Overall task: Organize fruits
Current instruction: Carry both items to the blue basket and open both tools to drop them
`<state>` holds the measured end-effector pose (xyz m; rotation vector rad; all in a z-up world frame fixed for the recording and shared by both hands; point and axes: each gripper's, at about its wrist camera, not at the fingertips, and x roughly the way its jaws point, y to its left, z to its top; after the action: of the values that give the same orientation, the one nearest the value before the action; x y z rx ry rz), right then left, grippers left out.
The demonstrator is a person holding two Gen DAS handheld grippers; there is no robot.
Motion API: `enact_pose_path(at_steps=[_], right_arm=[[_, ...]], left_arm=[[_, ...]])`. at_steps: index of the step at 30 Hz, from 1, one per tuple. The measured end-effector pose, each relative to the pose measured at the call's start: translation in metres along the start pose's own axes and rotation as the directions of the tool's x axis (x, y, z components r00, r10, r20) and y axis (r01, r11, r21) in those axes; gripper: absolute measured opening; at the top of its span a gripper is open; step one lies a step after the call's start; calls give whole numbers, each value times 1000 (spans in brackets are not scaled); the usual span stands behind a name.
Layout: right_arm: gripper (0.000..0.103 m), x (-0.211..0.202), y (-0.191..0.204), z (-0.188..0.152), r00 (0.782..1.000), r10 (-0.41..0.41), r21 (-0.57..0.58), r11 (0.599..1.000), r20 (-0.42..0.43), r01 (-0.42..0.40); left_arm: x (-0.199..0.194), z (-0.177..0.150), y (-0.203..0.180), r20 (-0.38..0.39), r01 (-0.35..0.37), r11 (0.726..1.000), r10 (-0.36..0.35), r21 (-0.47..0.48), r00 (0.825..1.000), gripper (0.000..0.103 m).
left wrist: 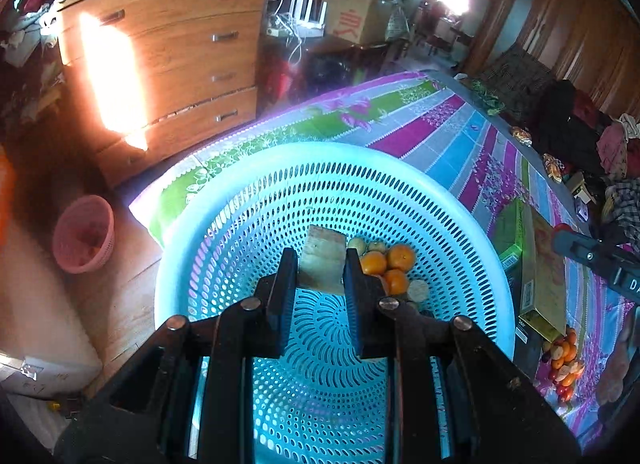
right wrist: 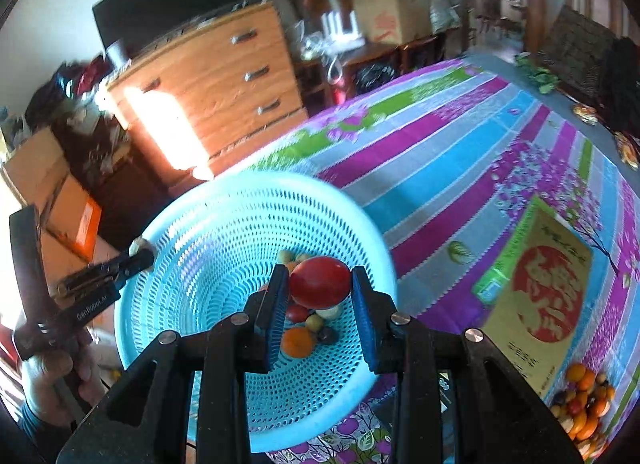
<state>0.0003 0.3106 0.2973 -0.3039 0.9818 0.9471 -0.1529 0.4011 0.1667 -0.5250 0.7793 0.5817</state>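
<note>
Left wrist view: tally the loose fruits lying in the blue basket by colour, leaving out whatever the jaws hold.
Orange fruits: 3
Yellow-green fruits: 2
Pale tan fruit: 1
Total: 6 in view; more may be hidden.

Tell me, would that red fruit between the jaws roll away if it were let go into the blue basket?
Probably. The red fruit looks round and smooth, so it would likely roll down the blue basket's sloped wall towards the fruit pile at the bottom. Its glossy skin may also be slippery. The right gripper's jaws sit close on either side; whether they actually grip it is unclear.
</note>
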Motion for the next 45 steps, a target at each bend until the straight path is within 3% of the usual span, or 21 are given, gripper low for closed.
enact_pose_path(at_steps=[12,24,26,27,29,37,39,45], right_arm=[[36,75,6,-16,968,40,-25,999,-248,-48],[36,87,17,-19,962,44,-44,997,-271,-58],[36,88,18,-19,961,43,-47,997,-275,-58],[41,89,19,-20,960,44,-46,997,-276,-59],[51,89,18,-20,961,43,-46,997,-275,-58],[52,80,17,-20,970,39,-53,997,-238,-53],[52,70,18,-19,980,38,-60,997,-197,-50],[52,20,24,-15,999,33,-93,995,-17,-34]], left_arm=[[38,-14,23,-172,-18,1000,17,-6,985,24],[43,-10,24,-185,-14,1000,12,-8,983,24],[44,-11,24,-185,-15,1000,14,-6,983,31],[45,-11,24,-186,-12,1000,10,-8,983,45],[44,-11,25,-181,-6,1000,4,-8,984,56],[45,-12,19,-168,-9,1000,9,4,986,68],[45,-12,17,-158,-1,1000,1,-1,987,76],[36,-8,11,-95,-36,999,37,13,995,84]])
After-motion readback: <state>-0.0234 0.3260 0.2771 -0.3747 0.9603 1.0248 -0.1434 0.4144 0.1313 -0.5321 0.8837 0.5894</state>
